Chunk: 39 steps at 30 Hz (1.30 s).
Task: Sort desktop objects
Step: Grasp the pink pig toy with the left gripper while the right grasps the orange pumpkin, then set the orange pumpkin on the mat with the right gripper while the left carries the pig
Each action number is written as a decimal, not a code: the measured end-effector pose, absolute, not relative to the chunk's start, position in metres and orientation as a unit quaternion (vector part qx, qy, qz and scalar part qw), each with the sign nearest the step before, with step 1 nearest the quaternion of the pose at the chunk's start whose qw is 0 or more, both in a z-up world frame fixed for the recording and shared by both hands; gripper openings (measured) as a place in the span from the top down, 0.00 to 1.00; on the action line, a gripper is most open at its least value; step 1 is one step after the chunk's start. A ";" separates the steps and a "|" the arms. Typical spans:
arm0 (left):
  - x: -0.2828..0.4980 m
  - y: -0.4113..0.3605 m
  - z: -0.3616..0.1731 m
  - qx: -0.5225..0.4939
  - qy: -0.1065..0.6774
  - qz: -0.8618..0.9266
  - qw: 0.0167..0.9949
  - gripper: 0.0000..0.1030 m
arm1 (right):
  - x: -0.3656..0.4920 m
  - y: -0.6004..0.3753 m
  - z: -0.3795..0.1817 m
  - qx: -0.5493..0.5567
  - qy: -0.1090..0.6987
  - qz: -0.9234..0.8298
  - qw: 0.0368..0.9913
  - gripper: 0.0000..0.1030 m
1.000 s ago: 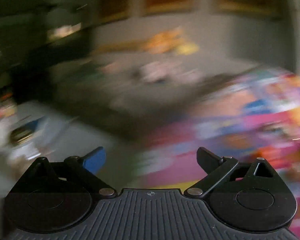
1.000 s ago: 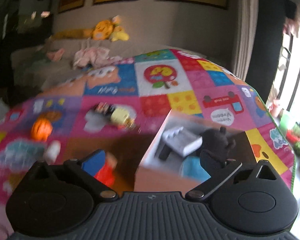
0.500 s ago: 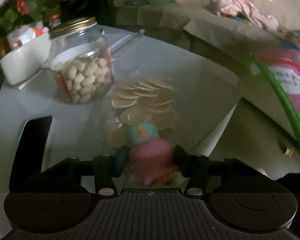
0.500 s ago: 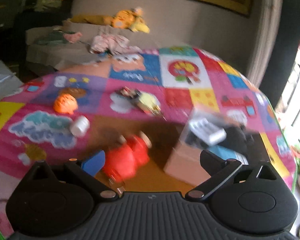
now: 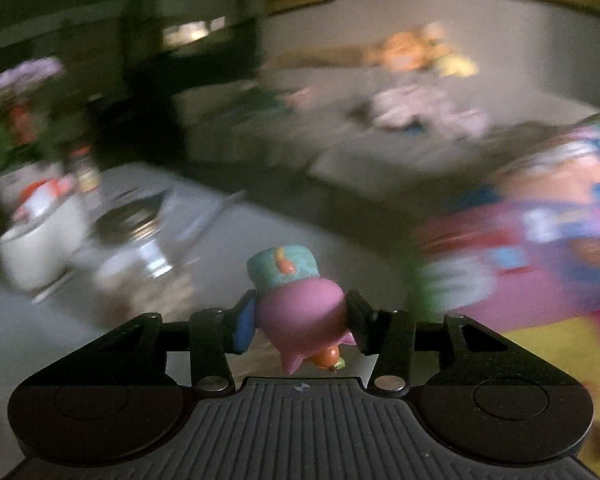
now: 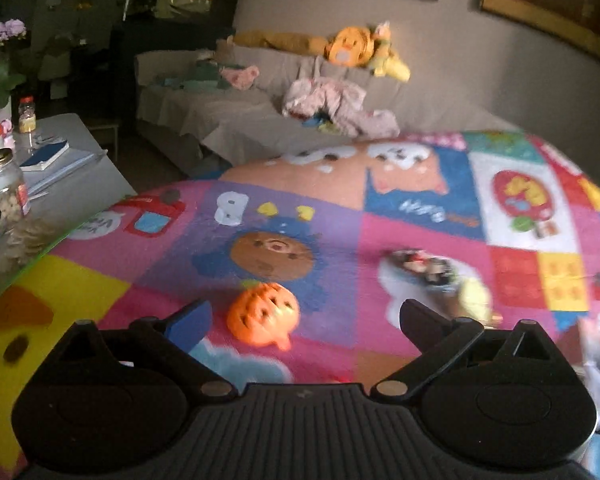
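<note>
Between the pads of the left gripper (image 5: 300, 320), a pink toy figure (image 5: 298, 322) with a teal cap is being held, clamped narrowly across its rounded body. Its long axis is being carried almost along the gripper's own line, the teal cap pointing toward twelve o'clock and the small feet toward six. The rest of the left wrist view is being smeared by motion blur, so only a white table (image 5: 260, 240) at about ten o'clock and the patterned play mat (image 5: 540, 272) at about three o'clock can be told.

In the right wrist view, the right gripper (image 6: 304, 320) is being held with its jaws wide apart and nothing pressed between them. The orange pumpkin toy (image 6: 263, 314) is lying on the play mat (image 6: 340, 208) just ahead, slightly toward eleven o'clock of the midpoint, inside the span of the fingers but apart from both pads. A black and yellow toy (image 6: 440, 276) is lying farther off, at about one o'clock.

The right hand is judged to be the nearer one for the pumpkin. A short advance toward twelve o'clock, with a slight correction leftward, is being called for before closing.
</note>
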<state>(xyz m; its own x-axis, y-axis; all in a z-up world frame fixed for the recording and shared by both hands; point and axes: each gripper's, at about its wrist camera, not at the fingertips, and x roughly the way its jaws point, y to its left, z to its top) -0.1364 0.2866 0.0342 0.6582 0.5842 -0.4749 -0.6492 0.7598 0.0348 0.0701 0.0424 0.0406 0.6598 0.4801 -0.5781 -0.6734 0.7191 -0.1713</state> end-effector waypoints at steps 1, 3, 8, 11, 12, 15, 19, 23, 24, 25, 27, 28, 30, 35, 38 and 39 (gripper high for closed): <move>-0.135 0.275 0.041 -0.063 0.227 0.316 0.919 0.50 | 0.078 0.053 0.035 -0.190 0.268 0.324 0.887 0.04; -0.131 0.253 0.054 -0.049 0.208 0.271 0.939 0.49 | 0.090 0.068 0.024 -0.192 0.291 0.320 0.881 0.11; -0.118 0.205 0.072 -0.040 0.196 0.161 0.966 0.49 | 0.104 0.068 0.014 -0.164 0.345 0.338 0.860 0.47; -0.107 0.180 0.075 -0.027 0.192 0.108 0.975 0.49 | 0.089 0.039 0.026 -0.146 0.334 0.329 0.871 0.47; -0.103 0.175 0.072 -0.031 0.194 0.093 0.976 0.49 | 0.082 0.024 0.033 -0.137 0.327 0.330 0.875 0.47; -0.088 0.155 0.062 -0.041 0.212 0.036 0.976 0.49 | 0.055 -0.023 0.049 -0.130 0.304 0.322 0.887 0.47; -0.071 0.114 0.048 -0.026 0.236 -0.050 0.970 0.49 | 0.022 -0.087 0.056 -0.131 0.300 0.267 0.906 0.47; -0.059 0.069 0.038 -0.004 0.257 -0.139 0.956 0.49 | -0.001 -0.142 0.045 -0.127 0.318 0.194 0.919 0.55; -0.056 0.059 0.035 0.002 0.264 -0.157 0.952 0.49 | -0.005 -0.155 0.042 -0.119 0.325 0.180 0.921 0.56; -0.053 0.050 0.032 0.009 0.271 -0.172 0.947 0.49 | -0.008 -0.166 0.039 -0.113 0.331 0.169 0.921 0.58; -0.050 0.030 0.025 0.025 0.285 -0.198 0.938 0.48 | -0.014 -0.182 0.034 -0.097 0.340 0.155 0.922 0.59; -0.049 0.021 0.023 0.033 0.290 -0.206 0.934 0.48 | -0.016 -0.188 0.032 -0.089 0.341 0.149 0.924 0.59; -0.050 0.009 0.019 0.047 0.296 -0.218 0.929 0.48 | -0.019 -0.197 0.029 -0.078 0.341 0.142 0.926 0.59; -0.055 -0.001 0.017 0.066 0.302 -0.227 0.924 0.42 | -0.027 -0.202 0.027 -0.075 0.325 0.141 0.932 0.53; -0.052 -0.003 0.016 0.071 0.309 -0.219 0.923 0.36 | -0.032 -0.197 0.029 -0.092 0.304 0.142 0.938 0.37; -0.050 -0.004 0.016 0.071 0.311 -0.218 0.922 0.33 | -0.033 -0.196 0.029 -0.096 0.297 0.145 0.939 0.33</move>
<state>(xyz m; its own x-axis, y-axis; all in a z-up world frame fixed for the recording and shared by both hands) -0.0505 -0.0038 0.0159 0.7113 -0.3583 -0.6047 0.4472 0.8944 -0.0039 -0.0330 -0.1959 0.0292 0.7814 0.2145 -0.5859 -0.3292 0.9395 -0.0951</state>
